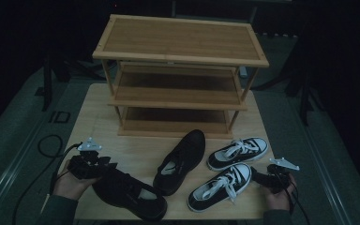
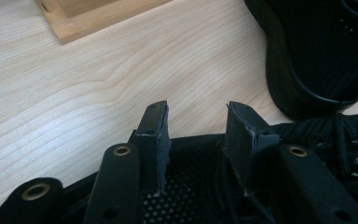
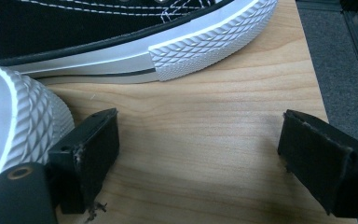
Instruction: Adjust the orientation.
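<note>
High view: black shoe (image 1: 130, 191) lengthwise lower-right, toe away from left hand-held gripper (image 1: 107, 167)

A three-tier shelf rack (image 1: 180, 75) stands at the worktop's (image 1: 93, 117) far edge. Before it, one shoe (image 1: 180, 161) lies mid-worktop, another (image 1: 131, 193) by the near left corner. To the right lie two sneakers (image 1: 238, 152) side by side, the nearer one (image 1: 220, 186) towards the near edge, close to the right corner.
</note>
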`<state>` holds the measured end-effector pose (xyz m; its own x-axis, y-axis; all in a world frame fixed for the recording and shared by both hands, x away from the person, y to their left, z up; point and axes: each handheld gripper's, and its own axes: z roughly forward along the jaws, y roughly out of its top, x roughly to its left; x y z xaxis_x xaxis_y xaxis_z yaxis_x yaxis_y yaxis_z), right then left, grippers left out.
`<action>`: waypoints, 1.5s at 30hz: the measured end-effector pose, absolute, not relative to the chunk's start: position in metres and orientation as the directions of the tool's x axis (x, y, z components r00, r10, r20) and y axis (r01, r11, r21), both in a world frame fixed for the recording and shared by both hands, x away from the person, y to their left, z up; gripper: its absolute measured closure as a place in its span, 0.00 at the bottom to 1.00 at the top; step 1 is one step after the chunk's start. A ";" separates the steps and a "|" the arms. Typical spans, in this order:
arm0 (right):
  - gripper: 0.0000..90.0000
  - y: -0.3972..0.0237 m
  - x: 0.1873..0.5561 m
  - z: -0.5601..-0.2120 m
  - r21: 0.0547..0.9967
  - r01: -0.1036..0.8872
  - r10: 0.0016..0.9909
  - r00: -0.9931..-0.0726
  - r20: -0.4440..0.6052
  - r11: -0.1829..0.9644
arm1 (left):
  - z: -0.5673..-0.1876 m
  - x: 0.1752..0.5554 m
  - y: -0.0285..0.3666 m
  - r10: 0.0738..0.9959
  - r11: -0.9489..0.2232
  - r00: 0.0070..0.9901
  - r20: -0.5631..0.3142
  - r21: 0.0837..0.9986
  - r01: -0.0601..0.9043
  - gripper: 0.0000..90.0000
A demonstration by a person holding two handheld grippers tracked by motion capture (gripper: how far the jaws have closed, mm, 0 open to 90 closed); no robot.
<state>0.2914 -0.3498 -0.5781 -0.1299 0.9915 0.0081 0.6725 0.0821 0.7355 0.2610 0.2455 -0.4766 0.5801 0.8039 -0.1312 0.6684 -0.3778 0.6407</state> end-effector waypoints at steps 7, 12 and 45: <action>0.14 -0.350 0.291 -0.578 0.736 0.672 0.992 -0.130 0.008 0.082 | -0.476 0.253 0.244 0.797 -0.380 0.588 -0.138 0.641 0.667 0.66; 0.14 -0.350 0.291 -0.578 0.736 0.672 0.992 -0.130 0.008 0.082 | -0.479 0.252 0.243 0.801 -0.382 0.580 -0.147 0.620 0.686 0.69; 0.14 -0.350 0.291 -0.578 0.735 0.673 0.991 -0.130 0.008 0.082 | -0.458 0.321 0.198 0.800 -0.435 0.598 -0.047 0.640 0.633 0.99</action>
<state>0.2914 -0.3498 -0.5781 -0.1299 0.9915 0.0080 0.6726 0.0822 0.7354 0.3209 0.1979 -0.4585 0.5978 0.8002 -0.0471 0.6330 -0.4352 0.6402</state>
